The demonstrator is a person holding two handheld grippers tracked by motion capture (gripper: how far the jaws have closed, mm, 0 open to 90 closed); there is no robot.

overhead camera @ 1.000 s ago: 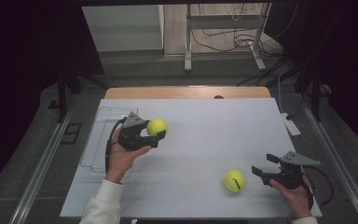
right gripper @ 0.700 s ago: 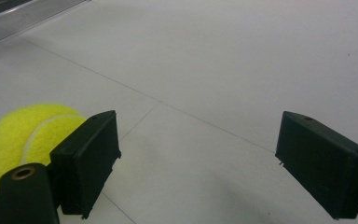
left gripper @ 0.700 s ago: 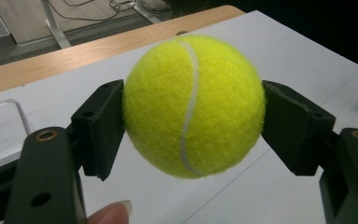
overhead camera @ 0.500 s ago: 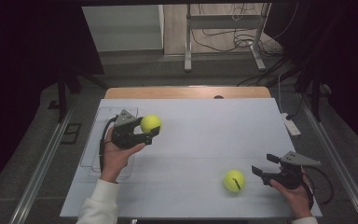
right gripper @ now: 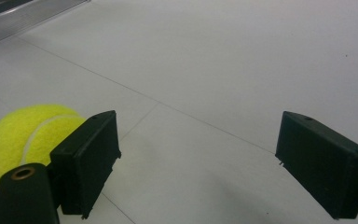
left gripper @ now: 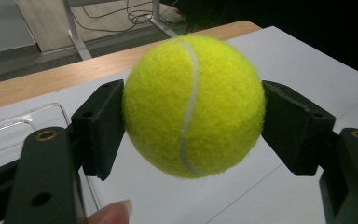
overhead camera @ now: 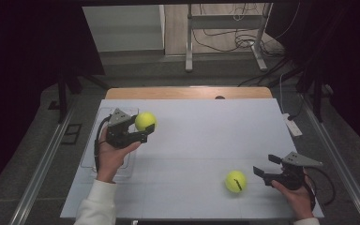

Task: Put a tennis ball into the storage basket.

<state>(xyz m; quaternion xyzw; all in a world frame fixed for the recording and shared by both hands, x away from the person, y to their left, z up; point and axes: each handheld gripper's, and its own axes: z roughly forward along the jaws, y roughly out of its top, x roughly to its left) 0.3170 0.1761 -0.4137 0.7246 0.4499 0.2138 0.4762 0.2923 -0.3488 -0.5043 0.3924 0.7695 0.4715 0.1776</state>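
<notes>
1. Jaws of the left gripper (overhead camera: 140, 133) are pinching a tennis ball (overhead camera: 145, 121) above the tabletop (overhead camera: 206, 140), beside a clear tray (overhead camera: 88, 157).
2. Jaws of the right gripper (overhead camera: 265, 165) are standing spread, empty, just beside a second tennis ball (overhead camera: 236, 181) lying on the tabletop.

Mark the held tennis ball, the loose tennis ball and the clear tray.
Held tennis ball (left gripper: 193, 105): left gripper view, its white seam.
Loose tennis ball (overhead camera: 236, 181): high view, the middle of its top.
Clear tray (overhead camera: 90, 151): high view, its left rim.
</notes>
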